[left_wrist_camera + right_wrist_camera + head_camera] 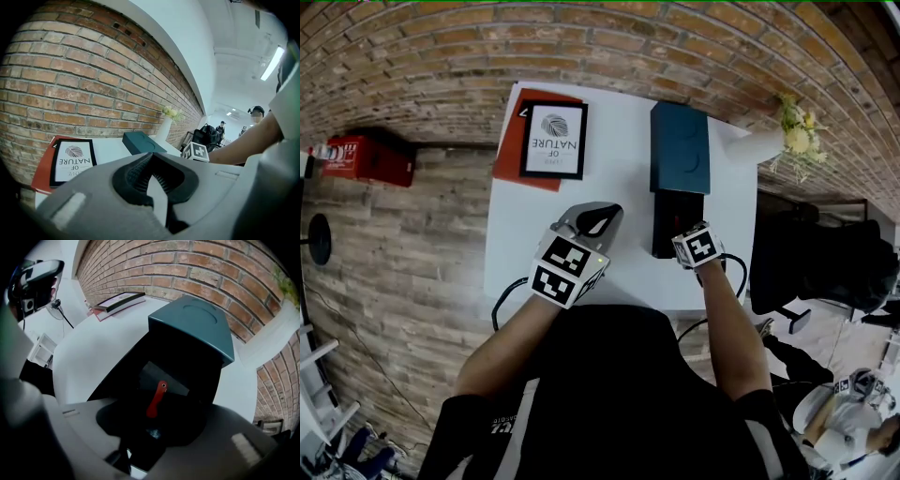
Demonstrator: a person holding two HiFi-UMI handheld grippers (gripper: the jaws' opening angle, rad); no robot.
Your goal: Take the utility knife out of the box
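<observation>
The black box stands open on the white table, with its teal lid lying just beyond it. In the right gripper view a red utility knife lies inside the black box on a grey card. My right gripper points steeply down into the box. Seen along its jaws, the right gripper is open, the knife's near end lying in the gap. My left gripper rests over the table left of the box. The pad tips of the left gripper meet on nothing.
A framed print lies on a red folder at the table's far left. A white vase of flowers stands at the far right corner. A chair with a dark bag sits right of the table. Cables hang off the near edge.
</observation>
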